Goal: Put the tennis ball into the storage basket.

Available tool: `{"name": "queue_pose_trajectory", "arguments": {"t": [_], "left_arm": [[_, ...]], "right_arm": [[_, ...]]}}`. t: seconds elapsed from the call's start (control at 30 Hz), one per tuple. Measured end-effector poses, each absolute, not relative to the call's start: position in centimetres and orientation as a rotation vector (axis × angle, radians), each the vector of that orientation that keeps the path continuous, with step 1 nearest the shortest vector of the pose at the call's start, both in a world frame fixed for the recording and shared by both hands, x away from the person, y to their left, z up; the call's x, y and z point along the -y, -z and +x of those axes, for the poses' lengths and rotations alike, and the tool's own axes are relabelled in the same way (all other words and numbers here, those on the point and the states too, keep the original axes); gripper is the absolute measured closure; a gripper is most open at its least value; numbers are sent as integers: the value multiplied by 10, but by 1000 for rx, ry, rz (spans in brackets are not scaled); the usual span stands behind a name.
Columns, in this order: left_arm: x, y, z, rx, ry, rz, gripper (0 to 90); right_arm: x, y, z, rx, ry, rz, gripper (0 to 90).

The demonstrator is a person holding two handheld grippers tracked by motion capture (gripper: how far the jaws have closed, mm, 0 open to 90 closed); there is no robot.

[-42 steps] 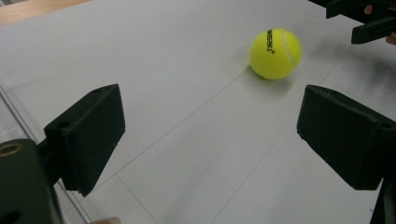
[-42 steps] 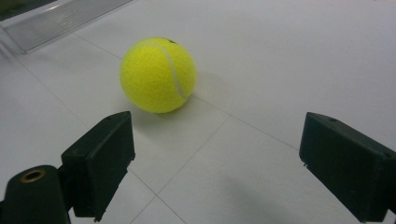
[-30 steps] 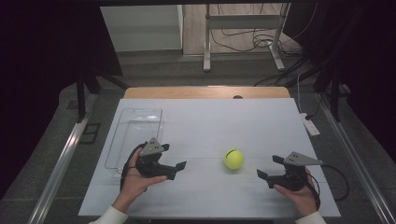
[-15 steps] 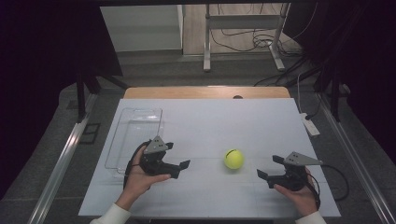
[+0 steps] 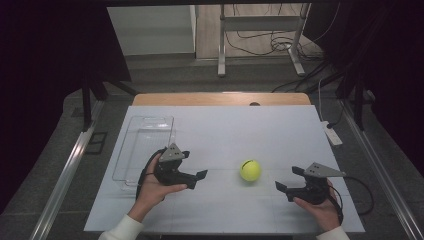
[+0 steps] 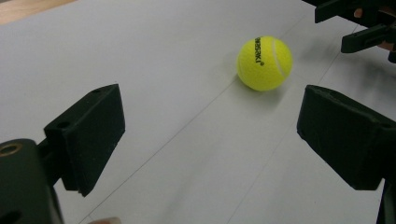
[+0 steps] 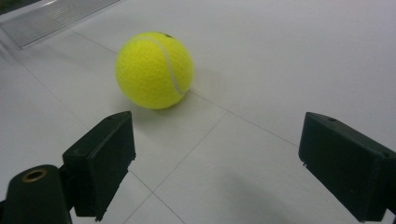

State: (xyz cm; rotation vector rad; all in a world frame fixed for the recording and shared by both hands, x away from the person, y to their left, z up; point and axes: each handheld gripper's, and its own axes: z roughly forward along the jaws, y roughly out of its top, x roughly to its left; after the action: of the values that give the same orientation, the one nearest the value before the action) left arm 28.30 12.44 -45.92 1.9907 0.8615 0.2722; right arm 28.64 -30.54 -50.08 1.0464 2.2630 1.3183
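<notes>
The tennis ball [image 5: 250,170] is resting near the desk's [image 5: 240,130] front edge — between the left gripper [image 5: 196,179] and right gripper [image 5: 289,181], both gaping wide, gripping nothing.

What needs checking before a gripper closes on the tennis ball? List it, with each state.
1. Tennis ball free on the table, touching nothing else: ok.
2. Left gripper open, wide enough for the ball: ok.
3. Right gripper open: ok.
4. Ball between either gripper's fingers: not ok, it lies ahead of both.
5. Clear tray out of the path: ok.
6. Ball at rest: cannot tell.
</notes>
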Motion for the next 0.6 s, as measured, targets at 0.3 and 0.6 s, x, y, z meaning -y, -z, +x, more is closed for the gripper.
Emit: {"name": "queue_pose_trajectory", "arguments": {"t": [0.3,0.6], "left_arm": [[-116,456,286,-835,-250,1998,86],[-109,452,289,-810,-245,2010,86]], "right_arm": [[306,501,287,-2262,-1316,1051,108],[306,501,287,-2262,-1314,1051,108]]}}
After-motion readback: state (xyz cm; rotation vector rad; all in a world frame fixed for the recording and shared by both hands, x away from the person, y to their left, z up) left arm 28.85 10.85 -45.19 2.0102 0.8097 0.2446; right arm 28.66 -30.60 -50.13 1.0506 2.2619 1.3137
